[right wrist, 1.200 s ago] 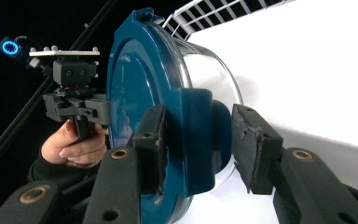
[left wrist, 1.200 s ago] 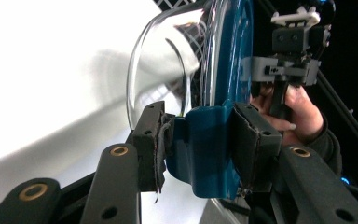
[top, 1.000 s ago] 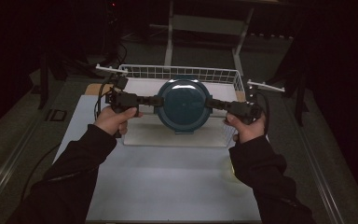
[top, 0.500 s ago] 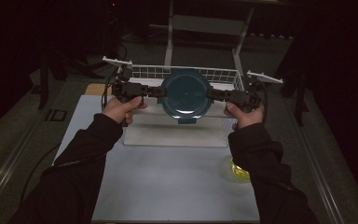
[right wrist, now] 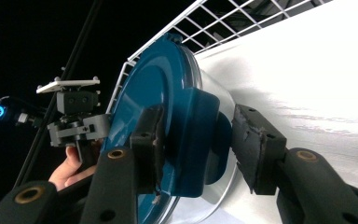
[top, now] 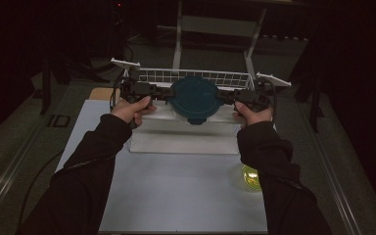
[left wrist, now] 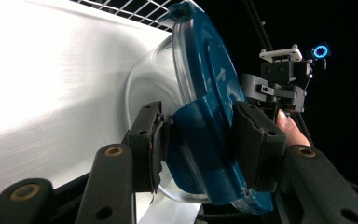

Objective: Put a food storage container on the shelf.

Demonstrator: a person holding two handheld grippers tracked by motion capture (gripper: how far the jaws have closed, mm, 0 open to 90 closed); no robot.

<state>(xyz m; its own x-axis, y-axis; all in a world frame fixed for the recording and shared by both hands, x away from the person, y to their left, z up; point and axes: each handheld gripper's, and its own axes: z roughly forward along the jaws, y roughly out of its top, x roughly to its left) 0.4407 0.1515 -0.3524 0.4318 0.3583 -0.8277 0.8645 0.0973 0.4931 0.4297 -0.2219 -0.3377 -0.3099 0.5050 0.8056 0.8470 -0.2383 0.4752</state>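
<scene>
One round container with a blue lid hangs between the two grippers, above the far part of the desk and just near of a wire basket. The left gripper fingers clamp its left latch; the right gripper fingers clamp its right latch. Both forearms reach forward, hands level, either side. One yellow-green thing lies near the right sleeve.

Dark lab or studio bench: white table lit alone, black surroundings, metal frame legs far behind, wire basket at far edge.
</scene>
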